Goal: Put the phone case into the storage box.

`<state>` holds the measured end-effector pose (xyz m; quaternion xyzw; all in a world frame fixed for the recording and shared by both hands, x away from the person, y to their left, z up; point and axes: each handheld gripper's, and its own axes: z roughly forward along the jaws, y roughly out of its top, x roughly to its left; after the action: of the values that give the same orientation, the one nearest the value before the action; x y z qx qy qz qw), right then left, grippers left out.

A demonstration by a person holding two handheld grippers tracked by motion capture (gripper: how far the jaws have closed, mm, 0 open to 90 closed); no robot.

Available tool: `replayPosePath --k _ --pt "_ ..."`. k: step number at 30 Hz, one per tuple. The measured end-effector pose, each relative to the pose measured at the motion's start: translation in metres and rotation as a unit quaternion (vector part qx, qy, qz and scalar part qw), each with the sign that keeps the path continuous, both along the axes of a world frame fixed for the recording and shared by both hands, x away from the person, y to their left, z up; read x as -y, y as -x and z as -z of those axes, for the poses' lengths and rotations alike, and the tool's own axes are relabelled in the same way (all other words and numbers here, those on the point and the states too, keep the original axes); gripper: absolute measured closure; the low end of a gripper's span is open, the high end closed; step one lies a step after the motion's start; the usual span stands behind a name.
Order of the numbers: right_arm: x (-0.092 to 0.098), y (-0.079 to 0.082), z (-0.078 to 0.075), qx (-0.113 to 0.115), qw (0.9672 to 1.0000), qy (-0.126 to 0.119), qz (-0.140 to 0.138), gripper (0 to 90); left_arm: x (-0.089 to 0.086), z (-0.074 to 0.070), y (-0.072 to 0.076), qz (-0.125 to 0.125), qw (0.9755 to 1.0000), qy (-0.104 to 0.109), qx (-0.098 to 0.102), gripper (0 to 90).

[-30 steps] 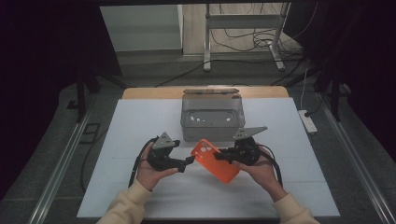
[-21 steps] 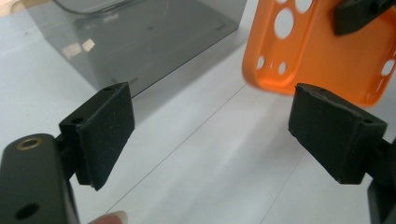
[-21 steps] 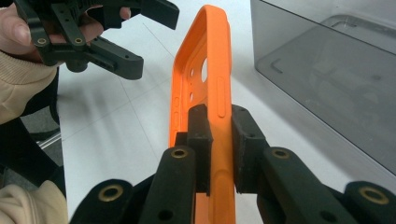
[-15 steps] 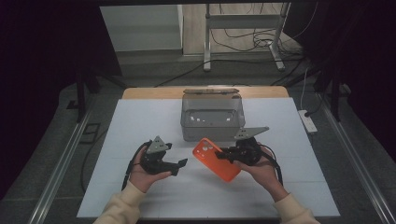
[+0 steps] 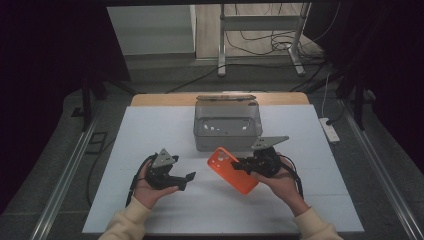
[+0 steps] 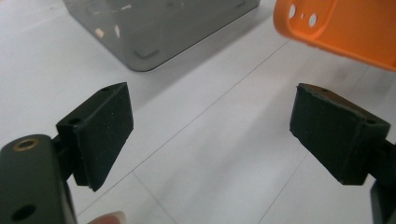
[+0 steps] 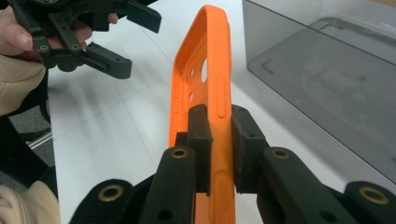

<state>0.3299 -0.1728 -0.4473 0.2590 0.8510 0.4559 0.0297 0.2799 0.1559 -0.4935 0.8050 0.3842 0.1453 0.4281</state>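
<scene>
White desk with grey box, right gripper jaws squeezing orange phone case edge-up, camera holes pointing away toward left gripper, its jaws wide, high view shows case slanting.

Matt orange rubbery phone case, translucent grey glossy plastic box, matt white tabletop

Between the right gripper's pads the orange phone case's lower end runs off the bottom edge, while the grey box beyond the left gripper's jaws is cropped above.
</scene>
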Motion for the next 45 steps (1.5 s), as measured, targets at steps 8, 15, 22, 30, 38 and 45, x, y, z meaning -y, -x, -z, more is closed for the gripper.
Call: replayPosePath --k 8,15,22,30,38,45 --pt "0.001 0.0 -0.001 0.004 1.0 0.005 0.006 80.2 -0.014 0.009 0.007 -0.02 0.9998 -0.001 -0.004 12.5" --pt "0.002 0.0 -0.002 0.013 0.9997 0.012 0.014 80.1 -0.024 0.018 0.017 -0.036 0.9993 -0.003 -0.003 12.5" --pt "0.004 0.0 -0.004 0.014 0.9996 0.012 0.021 80.1 -0.028 0.021 0.025 -0.038 0.9993 -0.003 -0.004 11.9" --pt "0.007 -0.001 -0.006 0.017 0.9994 0.009 0.029 80.2 -0.033 0.022 0.027 -0.049 0.9988 0.003 -0.007 11.3" --pt "0.011 -0.002 -0.01 0.022 0.9985 0.012 0.049 80.2 -0.036 0.023 0.027 -0.047 0.9989 0.003 -0.008 11.3" --pt "0.011 -0.001 -0.014 0.029 0.9978 0.013 0.058 80.1 -0.036 0.023 0.027 -0.046 0.9989 0.003 -0.009 11.3"
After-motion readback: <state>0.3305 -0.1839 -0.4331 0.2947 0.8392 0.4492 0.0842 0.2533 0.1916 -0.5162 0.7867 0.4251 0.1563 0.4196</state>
